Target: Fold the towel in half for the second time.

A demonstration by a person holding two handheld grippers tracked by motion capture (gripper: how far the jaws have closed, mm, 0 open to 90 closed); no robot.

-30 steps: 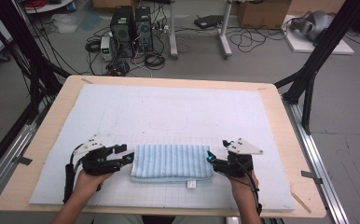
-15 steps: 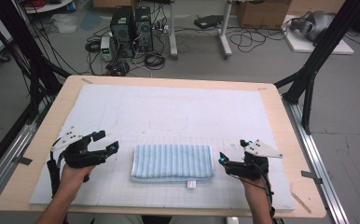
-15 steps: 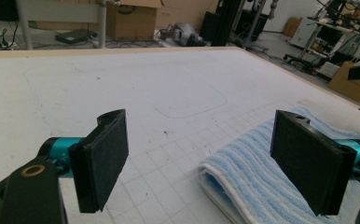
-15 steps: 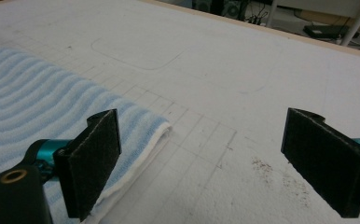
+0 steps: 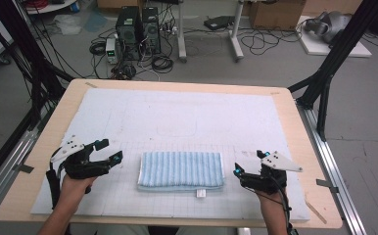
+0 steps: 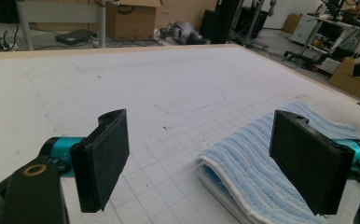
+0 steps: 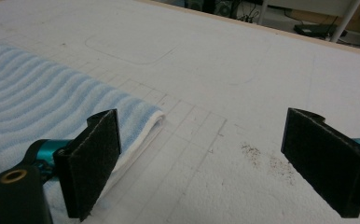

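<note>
Worktop [image 5: 40, 161]: white gridded mat over pale wood — a faint rounded outline drawn mid-mat.
Towel [image 5: 181, 169]: folded blue-striped cloth, lying flat near the front edge, between both tools, touching neither.
Handling: looks soft, light, floppy — best pinched at a corner or the folded edge.
Left tool [image 5: 109, 150]: jaws spread, nothing between them.
Right tool [image 5: 236, 170]: released too, empty.
Label [image 5: 201, 194]: small white tag at the towel's front hem, print unreadable.
</note>
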